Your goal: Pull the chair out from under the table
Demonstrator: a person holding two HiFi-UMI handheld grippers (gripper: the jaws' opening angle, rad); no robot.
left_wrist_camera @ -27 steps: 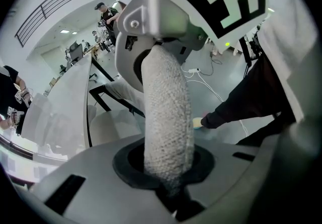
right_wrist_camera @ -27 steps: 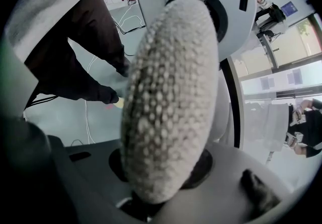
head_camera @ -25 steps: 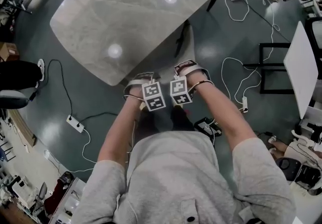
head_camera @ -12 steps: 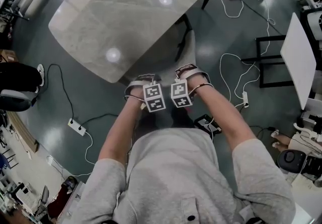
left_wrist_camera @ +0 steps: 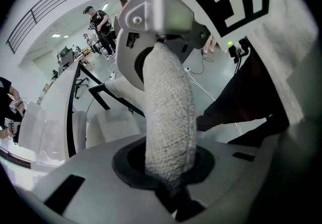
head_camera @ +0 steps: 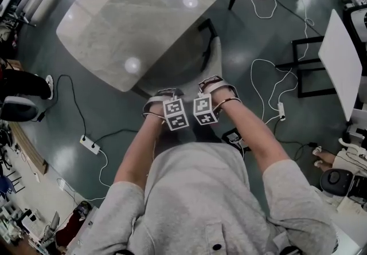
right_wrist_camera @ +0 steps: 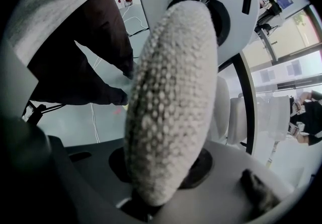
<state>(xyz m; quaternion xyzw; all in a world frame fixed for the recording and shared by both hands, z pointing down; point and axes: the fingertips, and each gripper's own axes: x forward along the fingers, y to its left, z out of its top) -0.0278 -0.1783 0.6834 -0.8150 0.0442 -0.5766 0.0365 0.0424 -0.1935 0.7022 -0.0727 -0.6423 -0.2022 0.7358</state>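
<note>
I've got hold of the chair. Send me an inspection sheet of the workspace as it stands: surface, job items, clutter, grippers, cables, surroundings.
Surface: grey marble-look table, only lamp glare on top.
Job's things: chair, seat partly under the table edge; knitted backrest toward the person.
Clutter: nothing seen on the tabletop.
Grippers: left gripper and right gripper side by side, each clamped on the backrest's top edge.
Cables: black-corded power strip on the floor at left; white-corded strip right of the chair.
Surroundings: white side table at right; bystander's shoe at left.
</note>
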